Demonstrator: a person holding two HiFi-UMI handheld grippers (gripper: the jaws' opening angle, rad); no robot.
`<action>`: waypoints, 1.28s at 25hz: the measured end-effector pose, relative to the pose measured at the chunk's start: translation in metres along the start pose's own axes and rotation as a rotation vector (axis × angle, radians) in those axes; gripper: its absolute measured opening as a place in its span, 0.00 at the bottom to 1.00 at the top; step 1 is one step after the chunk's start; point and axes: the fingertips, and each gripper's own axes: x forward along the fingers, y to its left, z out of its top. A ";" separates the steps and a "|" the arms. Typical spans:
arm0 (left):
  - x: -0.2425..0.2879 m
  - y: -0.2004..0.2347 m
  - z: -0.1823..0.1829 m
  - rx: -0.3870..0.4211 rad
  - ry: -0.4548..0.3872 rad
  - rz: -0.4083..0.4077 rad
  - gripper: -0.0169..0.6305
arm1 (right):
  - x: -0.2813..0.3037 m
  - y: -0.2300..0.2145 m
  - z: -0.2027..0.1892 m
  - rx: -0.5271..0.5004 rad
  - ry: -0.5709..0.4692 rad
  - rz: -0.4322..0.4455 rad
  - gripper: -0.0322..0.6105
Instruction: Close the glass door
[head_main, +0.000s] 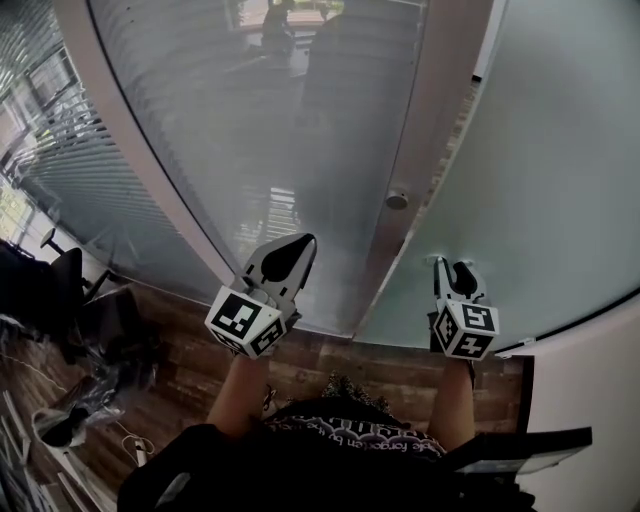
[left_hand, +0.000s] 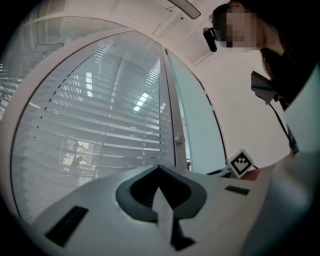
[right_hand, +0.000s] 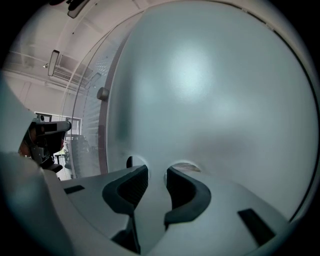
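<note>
A frosted glass door panel (head_main: 545, 140) fills the right of the head view, and it fills most of the right gripper view (right_hand: 210, 90). A grey metal frame post (head_main: 425, 130) with a round knob (head_main: 397, 200) runs along its left edge. My right gripper (head_main: 452, 264) holds its tips against or very near the frosted pane, low down, jaws a little apart with nothing between them (right_hand: 157, 172). My left gripper (head_main: 305, 240) is shut and empty, its tip (left_hand: 159, 168) pointing at the striped glass panel (head_main: 270, 120) left of the post.
Wood flooring (head_main: 400, 365) runs along the foot of the glass. A black office chair (head_main: 60, 285) and loose cables and clutter (head_main: 70, 415) lie at the left. A white wall (head_main: 590, 390) closes the right side.
</note>
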 end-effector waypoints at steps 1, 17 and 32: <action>0.001 0.001 0.000 0.000 -0.001 0.005 0.03 | 0.003 -0.001 0.001 -0.001 0.002 0.000 0.23; 0.007 0.004 0.000 -0.002 0.003 0.055 0.03 | 0.035 -0.012 0.006 0.002 0.011 -0.011 0.23; 0.024 0.000 0.007 0.006 -0.008 0.040 0.03 | 0.041 -0.012 0.007 0.003 0.013 0.004 0.23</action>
